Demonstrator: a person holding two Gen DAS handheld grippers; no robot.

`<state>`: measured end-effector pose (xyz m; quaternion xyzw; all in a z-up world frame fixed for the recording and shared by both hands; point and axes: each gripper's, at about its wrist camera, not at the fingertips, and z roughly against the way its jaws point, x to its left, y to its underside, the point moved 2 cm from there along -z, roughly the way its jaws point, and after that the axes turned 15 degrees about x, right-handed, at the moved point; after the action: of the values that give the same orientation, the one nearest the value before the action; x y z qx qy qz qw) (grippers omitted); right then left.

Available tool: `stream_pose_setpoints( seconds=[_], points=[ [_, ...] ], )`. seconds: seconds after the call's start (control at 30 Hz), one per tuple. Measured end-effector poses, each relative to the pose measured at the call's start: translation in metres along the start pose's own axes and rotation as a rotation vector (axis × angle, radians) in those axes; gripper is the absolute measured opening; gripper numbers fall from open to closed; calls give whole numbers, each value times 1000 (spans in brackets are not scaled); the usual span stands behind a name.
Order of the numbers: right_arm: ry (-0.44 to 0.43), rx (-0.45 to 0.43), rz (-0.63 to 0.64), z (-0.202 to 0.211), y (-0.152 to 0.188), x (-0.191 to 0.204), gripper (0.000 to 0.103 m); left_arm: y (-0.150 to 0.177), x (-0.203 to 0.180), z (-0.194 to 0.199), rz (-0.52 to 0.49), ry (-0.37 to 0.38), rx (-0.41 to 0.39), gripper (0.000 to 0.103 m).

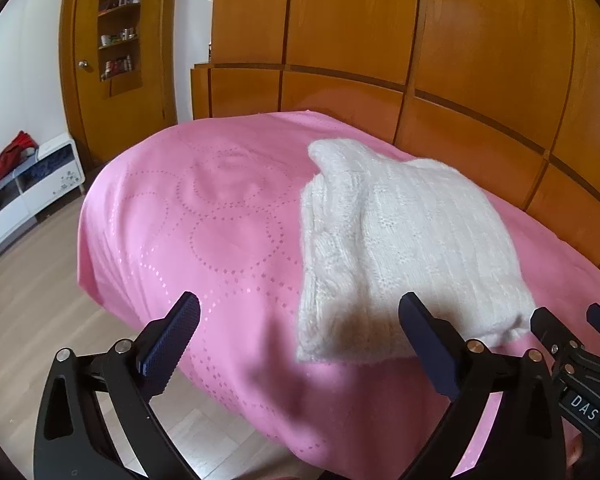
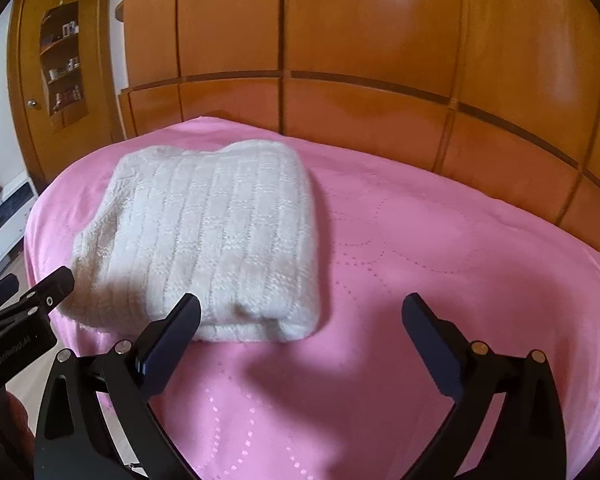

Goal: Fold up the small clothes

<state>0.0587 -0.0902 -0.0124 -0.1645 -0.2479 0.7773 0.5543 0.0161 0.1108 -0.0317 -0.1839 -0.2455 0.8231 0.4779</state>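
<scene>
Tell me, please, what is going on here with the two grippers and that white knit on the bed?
A person is folding small clothes on a bed with a pink cover, holding a gripper in each hand. The white knit garment lies folded in a thick, neat rectangle on the cover. Both the left gripper and the right gripper have their jaws wide open with nothing between them, just short of the garment's near edge, so the fold looks finished.
</scene>
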Motion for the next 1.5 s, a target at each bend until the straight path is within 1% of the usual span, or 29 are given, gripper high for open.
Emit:
stream_pose_setpoints(
  seconds=[0.17, 0.27, 0.4, 0.57, 0.67, 0.77, 0.87, 0.97, 1.13, 1.27, 1.33, 1.5],
  points=[
    [47, -43, -2, 5, 0, 1, 101, 2, -1, 4, -1, 23, -6, 99],
    [53, -51, -3, 8, -1, 1, 101, 3, -2, 7, -5, 13, -22, 99],
    [50, -53, -2, 9, -1, 3, 101, 5, -1, 7, 3, 21, -18, 99],
    [41, -42, -1, 7, 1, 7, 101, 7, -8, 7, -18, -11, -16, 99],
    [41, -33, -9, 6, 2, 7, 101, 8, -8, 6, -13, 3, -7, 99],
    [49, -39, -13, 6, 3, 7, 101, 6, -6, 5, -7, -3, -5, 99],
    [50, -53, -15, 9, 3, 6, 101, 5, -6, 7, -7, 4, -14, 99],
    [50, -73, -17, 14, 2, 6, 101, 5, -8, 8, -11, -5, -18, 99],
    [38, -67, -32, 14, 2, 5, 101, 5, -9, 12, -17, 1, -48, 99],
    [41, -72, -29, 15, 2, 8, 101, 5, -9, 13, -11, -14, -56, 99],
    [41, -73, -22, 16, 2, 9, 101, 6, -8, 14, 3, -38, -57, 99],
    [36, -64, -19, 14, 2, 9, 101, 5, -8, 15, 9, -55, -55, 99]
  ],
)
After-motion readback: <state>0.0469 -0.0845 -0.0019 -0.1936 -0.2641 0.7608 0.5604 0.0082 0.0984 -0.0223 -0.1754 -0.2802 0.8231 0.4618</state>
